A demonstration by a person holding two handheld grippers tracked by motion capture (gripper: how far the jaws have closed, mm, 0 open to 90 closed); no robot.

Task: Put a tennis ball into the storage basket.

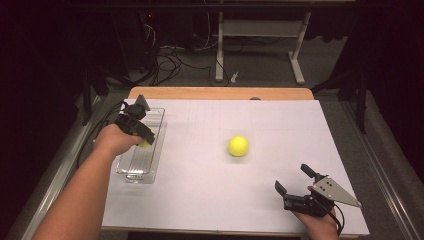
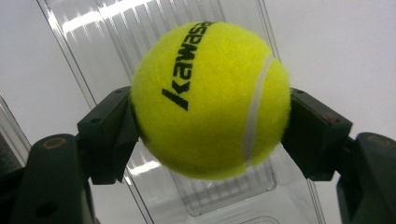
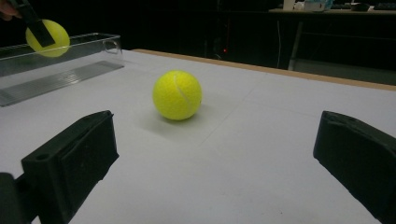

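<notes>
While the left gripper (image 1: 141, 137) is hovering over the tray (image 1: 131, 173) at the table's left side, its jaws are clamping a yellow ball (image 2: 210, 100) from both sides, as the left gripper view is showing: the ball is sitting squarely between the two black pads, printed lettering facing up, with the ribbed floor of the clear tray lying beneath it. Whether the held ball is touching the tray floor cannot be told; in the right gripper view it is appearing at about rim height of the tray. The left hand (image 1: 114, 138) is gripping the tool over the tray's middle section. A second ball (image 1: 238, 146) is resting on the white table (image 1: 280, 120), near its middle and well apart from the tray. The right gripper (image 1: 296, 181) is sitting near the front right corner of the table, its jaws standing wide apart and holding nothing. In the right gripper view those jaws are pointing toward the second ball, which is lying ahead of them on the table surface, clear of both pads.
</notes>
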